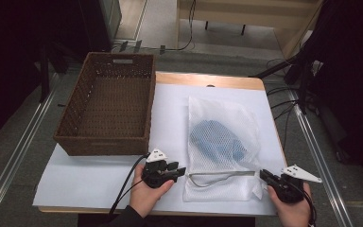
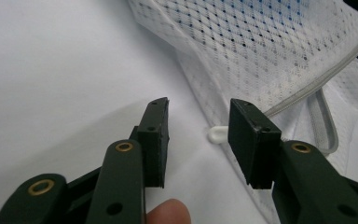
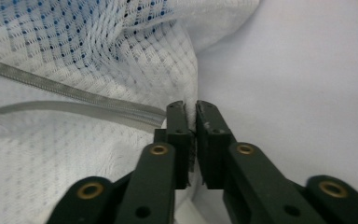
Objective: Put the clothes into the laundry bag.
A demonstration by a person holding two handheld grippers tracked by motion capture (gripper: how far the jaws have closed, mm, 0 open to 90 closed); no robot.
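High view: the white mesh bag (image 1: 223,144) lies flat on the table (image 1: 94,182), right of the wicker basket (image 1: 108,106), with a blue item (image 1: 216,141) inside. Its zipper (image 1: 222,176) runs left to right along the near edge, between the 2 hands. The left hand-held gripper (image 1: 180,171) sits just beside the bag's near-left corner; the right hand-held gripper (image 1: 263,176) is at the near-right corner.

Left gripper view: its jaws stand apart, pressing on nothing, with the white zipper pull (image 2: 217,135) between them, just ahead.

Right gripper view: the right hand-held gripper's jaws are almost together, with the bag's mesh edge (image 3: 192,140) between them at the zipper's end.
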